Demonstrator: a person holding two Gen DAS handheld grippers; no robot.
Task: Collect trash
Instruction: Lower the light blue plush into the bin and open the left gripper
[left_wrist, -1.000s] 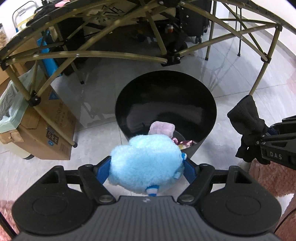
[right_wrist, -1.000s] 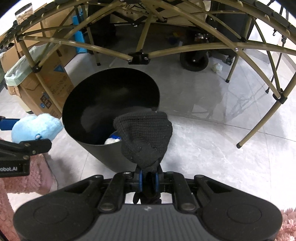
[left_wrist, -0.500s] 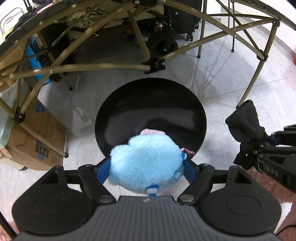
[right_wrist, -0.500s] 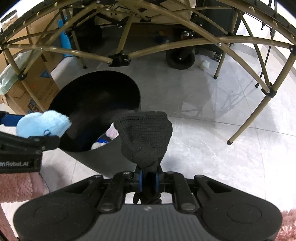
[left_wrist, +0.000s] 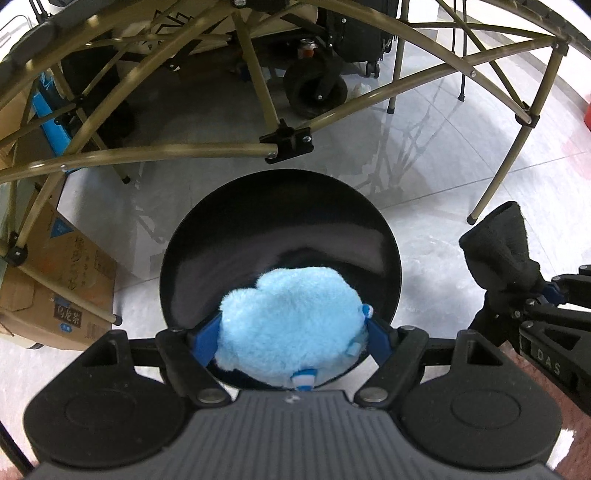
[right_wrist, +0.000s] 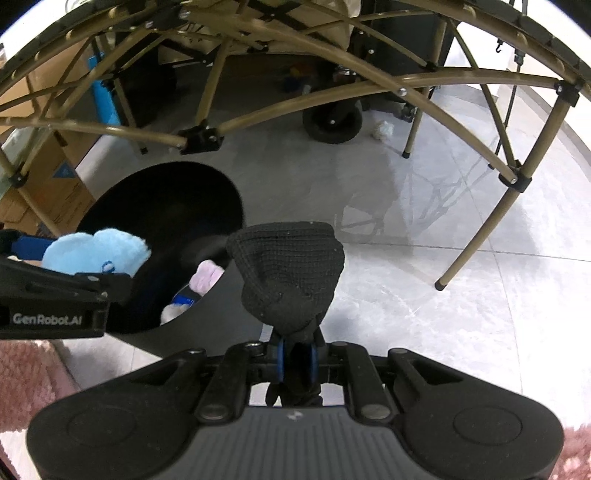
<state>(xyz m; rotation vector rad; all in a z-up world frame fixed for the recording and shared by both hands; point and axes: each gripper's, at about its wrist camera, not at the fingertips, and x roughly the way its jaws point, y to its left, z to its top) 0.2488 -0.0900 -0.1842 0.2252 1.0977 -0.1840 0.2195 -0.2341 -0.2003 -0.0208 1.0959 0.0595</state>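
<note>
A round black bin (left_wrist: 280, 229) stands on the grey tile floor. My left gripper (left_wrist: 290, 338) is shut on a fluffy light-blue plush (left_wrist: 291, 325) and holds it over the bin's near rim. The plush also shows in the right wrist view (right_wrist: 96, 251), above the bin (right_wrist: 162, 206). My right gripper (right_wrist: 297, 360) is shut on a black knitted cloth (right_wrist: 290, 273), just right of the bin; the cloth also shows in the left wrist view (left_wrist: 498, 243). A pink item (right_wrist: 207, 275) and a white item (right_wrist: 171, 314) lie inside the bin.
A folding frame of olive metal tubes (left_wrist: 184, 153) arches over the bin. Cardboard boxes (left_wrist: 62, 299) stand left of it. A wheeled cart (left_wrist: 314, 88) is behind. A crumpled white scrap (right_wrist: 382, 129) lies on the floor. Pink rug (right_wrist: 33, 376) lies at the near edge.
My left gripper has moved forward with the blue plush, from in front of the bin to over its opening. My right gripper moved slightly forward, still holding the black cloth.
</note>
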